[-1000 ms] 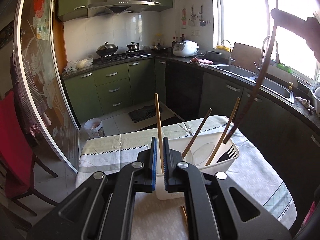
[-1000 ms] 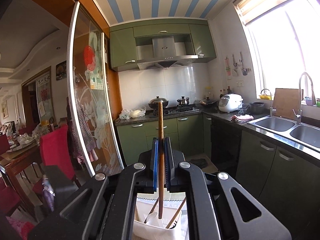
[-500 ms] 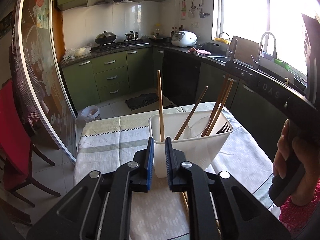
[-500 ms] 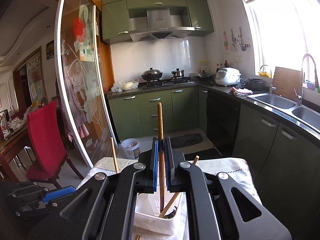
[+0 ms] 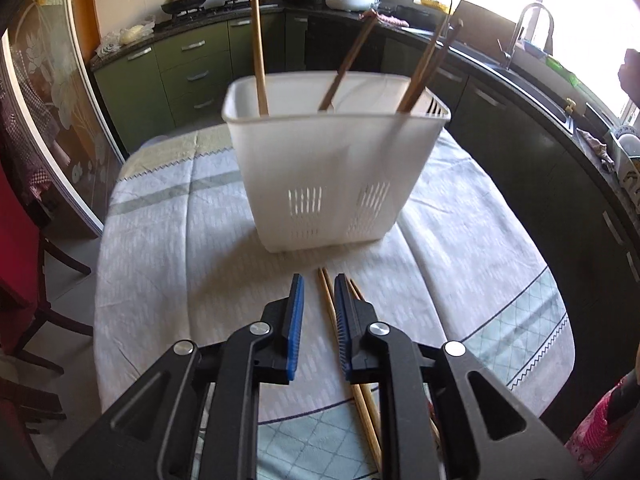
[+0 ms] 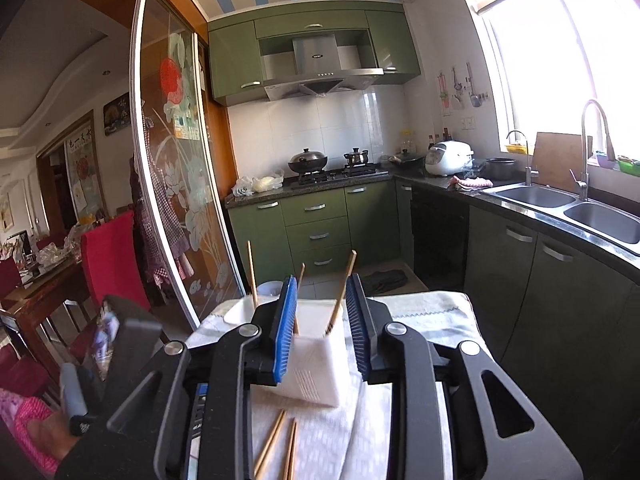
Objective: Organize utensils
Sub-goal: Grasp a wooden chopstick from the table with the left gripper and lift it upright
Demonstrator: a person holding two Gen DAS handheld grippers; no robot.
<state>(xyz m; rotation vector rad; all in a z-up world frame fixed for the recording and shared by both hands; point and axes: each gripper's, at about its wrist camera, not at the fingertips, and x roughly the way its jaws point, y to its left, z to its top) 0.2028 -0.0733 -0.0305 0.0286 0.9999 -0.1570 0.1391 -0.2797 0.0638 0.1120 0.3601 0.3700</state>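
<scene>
A white utensil basket (image 5: 332, 168) stands on the cloth-covered table (image 5: 168, 248), with several wooden chopsticks (image 5: 258, 48) upright in it. My left gripper (image 5: 319, 280) is open and low over the table, its jaws either side of loose chopsticks (image 5: 328, 304) lying in front of the basket. My right gripper (image 6: 321, 280) is open and empty above the basket (image 6: 316, 364). Loose chopsticks (image 6: 276, 448) lie on the cloth below it.
Green kitchen cabinets (image 6: 316, 220) and a dark counter with a sink (image 6: 560, 204) run behind and to the right. A red chair (image 6: 112, 256) and a glass sliding door (image 6: 176, 184) are at the left. The left hand-held unit (image 6: 120, 344) shows at lower left.
My left gripper let go of its chopstick in the basket, opened and dropped down to the table in front. My right gripper opened and released its chopstick into the basket.
</scene>
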